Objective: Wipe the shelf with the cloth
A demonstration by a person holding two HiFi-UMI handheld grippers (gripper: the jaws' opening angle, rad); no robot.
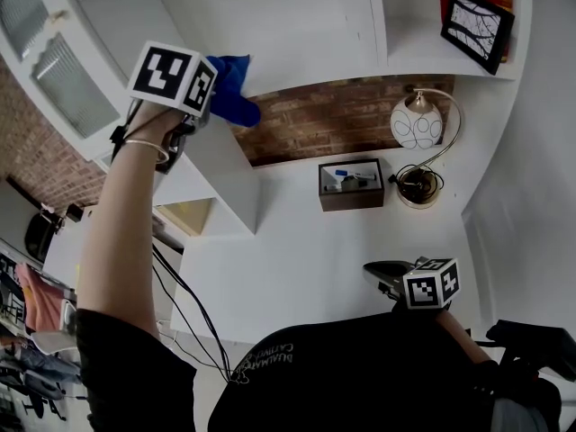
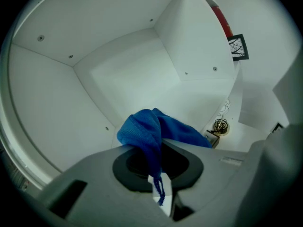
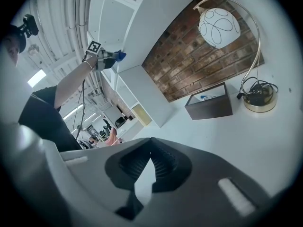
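Note:
My left gripper (image 1: 209, 104) is raised to the white upper shelf (image 1: 301, 66) and is shut on a blue cloth (image 1: 232, 88). In the left gripper view the cloth (image 2: 152, 128) bunches out past the jaws, and a thin tail of it hangs back between them. Ahead of it lies the bare white inside of the shelf compartment (image 2: 137, 79), and the cloth is at its front edge. Whether the cloth touches the surface I cannot tell. My right gripper (image 1: 380, 273) hangs low over the white desk (image 1: 297, 259), shut with nothing in it (image 3: 151, 148).
On the desk stand a dark brown box (image 1: 351, 184) and a lamp with a white globe (image 1: 417, 122) on a brass base (image 1: 418, 187). A framed picture (image 1: 477, 30) leans on the upper right shelf. A glass cabinet door (image 1: 45, 52) hangs open at the left.

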